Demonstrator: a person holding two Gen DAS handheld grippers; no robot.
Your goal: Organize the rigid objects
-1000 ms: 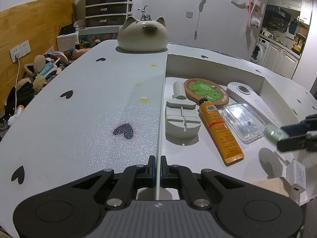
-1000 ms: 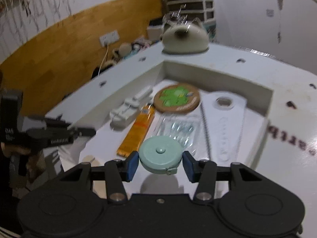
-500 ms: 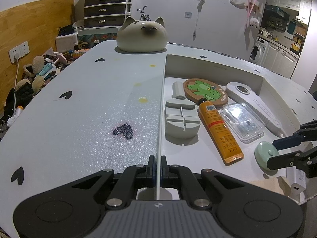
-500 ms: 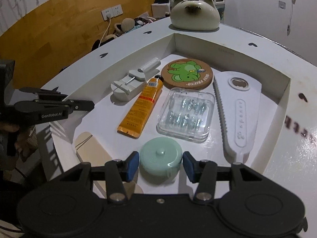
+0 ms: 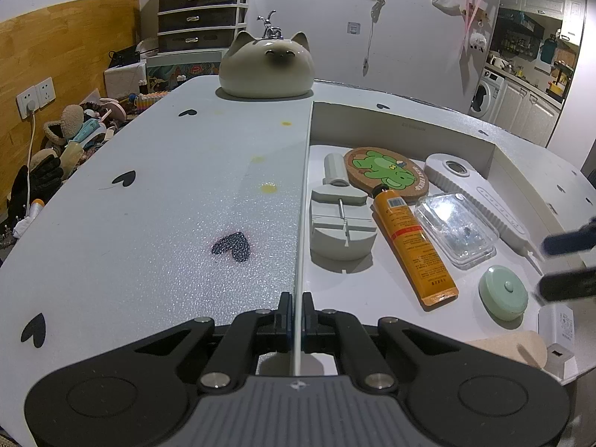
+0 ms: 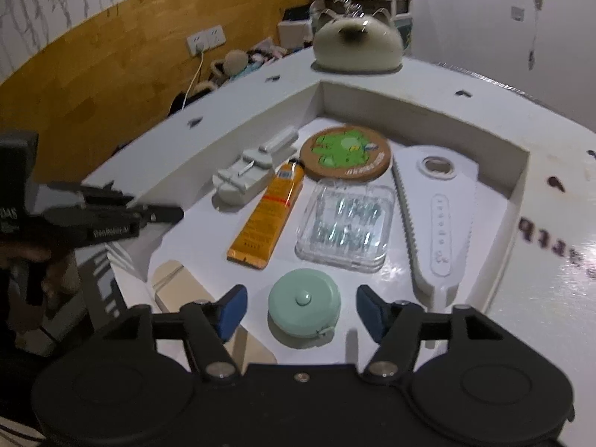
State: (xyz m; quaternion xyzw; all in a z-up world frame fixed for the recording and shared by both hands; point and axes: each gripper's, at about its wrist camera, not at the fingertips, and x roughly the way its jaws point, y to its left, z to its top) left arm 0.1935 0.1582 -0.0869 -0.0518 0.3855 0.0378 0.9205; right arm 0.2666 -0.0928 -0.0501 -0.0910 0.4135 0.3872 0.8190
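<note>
Tape measure (image 6: pixel 304 306) now lies released in the box (image 5: pixel 402 128) between the right gripper (image 6: pixel 301 311) 's spread fingers (left gripper (image 5: pixel 294 307) pinches the box wall), so this item is placed.

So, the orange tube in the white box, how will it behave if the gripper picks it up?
The orange tube looks flattened with a crimped end, so it probably dents under squeeze. Lying flat, it should not roll. Its glossy skin may slip.

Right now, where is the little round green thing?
The round green tape measure lies in the white box, between the open right gripper fingers, just in front of the clear plastic case.
</note>
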